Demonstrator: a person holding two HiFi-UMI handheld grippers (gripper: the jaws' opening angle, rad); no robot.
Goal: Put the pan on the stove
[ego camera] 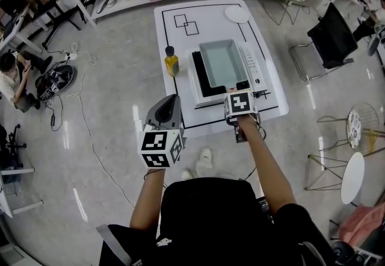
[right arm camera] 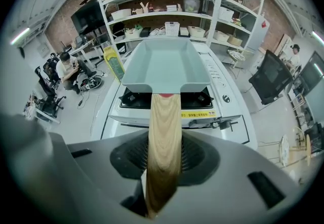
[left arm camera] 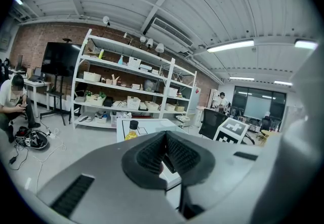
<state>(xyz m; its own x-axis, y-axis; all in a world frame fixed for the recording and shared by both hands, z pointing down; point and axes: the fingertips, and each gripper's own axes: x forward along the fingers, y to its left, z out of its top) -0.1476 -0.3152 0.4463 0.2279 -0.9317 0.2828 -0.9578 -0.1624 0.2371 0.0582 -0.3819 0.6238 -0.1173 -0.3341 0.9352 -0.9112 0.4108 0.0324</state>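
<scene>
Your pale grey-blue rectangular metal pan (right arm camera: 164, 68) already sits on the white tabletop gas stove (right arm camera: 218, 82), base over the black burner grate, its light wooden handle (right arm camera: 163, 132) pointing straight back at you. That explains where your right gripper (right arm camera: 164, 148) stands: it comes down steeply at the stove's near edge, because the handle overhangs there and is the one part of the pan made for gripping. The handle runs up the middle between the jaws and both ribbed pads lie against its sides with no gap I can see, so you are grasping the handle, though I judge lightly, since the grate bears the weight. The pan lies square to the stove, not tilted or hanging off a side, so the placing looks done. What remains is to let go and draw back along the handle's line, so you do not drag the pan askew.

Your left gripper (left arm camera: 164, 148) hangs nearly level beside the near left corner of the low white table (ego camera: 204, 21). Its jaws are clenched together on nothing: it has no part in this step, and you hold it out of the way. The yellow oil bottle with the black cap (ego camera: 172, 61) stands just left of the stove, apart from it, and the round white plate (ego camera: 237, 14) lies at the table's far right corner, both clear of the pan.
</scene>
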